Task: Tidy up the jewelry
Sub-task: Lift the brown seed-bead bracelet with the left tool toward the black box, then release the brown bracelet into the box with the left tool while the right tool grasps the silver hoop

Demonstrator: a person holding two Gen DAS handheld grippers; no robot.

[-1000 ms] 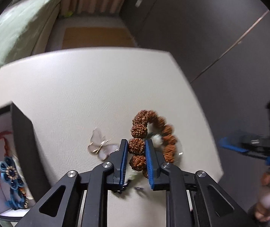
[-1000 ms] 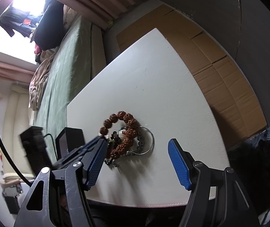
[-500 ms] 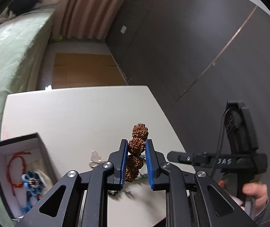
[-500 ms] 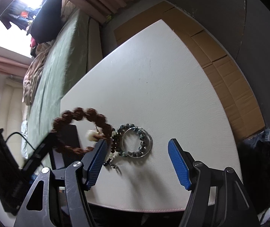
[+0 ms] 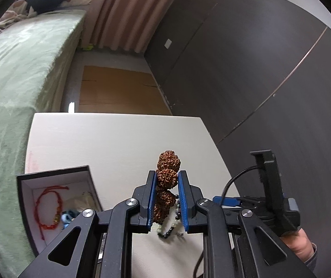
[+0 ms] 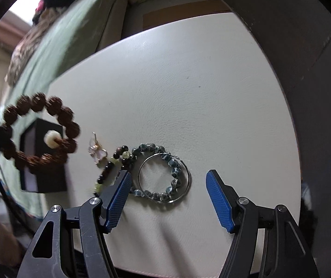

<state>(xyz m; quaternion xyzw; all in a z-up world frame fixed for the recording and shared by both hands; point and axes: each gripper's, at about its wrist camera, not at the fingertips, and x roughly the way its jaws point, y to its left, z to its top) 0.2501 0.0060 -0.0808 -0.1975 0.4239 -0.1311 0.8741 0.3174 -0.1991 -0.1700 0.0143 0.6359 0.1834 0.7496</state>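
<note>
The far half of the white leather-textured counter is lying open to either gripper. Nearer, a blue-grey beaded bracelet with a thin silver hoop, a dark and pale-green bead strand and a pale butterfly earring are crowding together, while the open black jewelry box is blocking the left edge.
</note>
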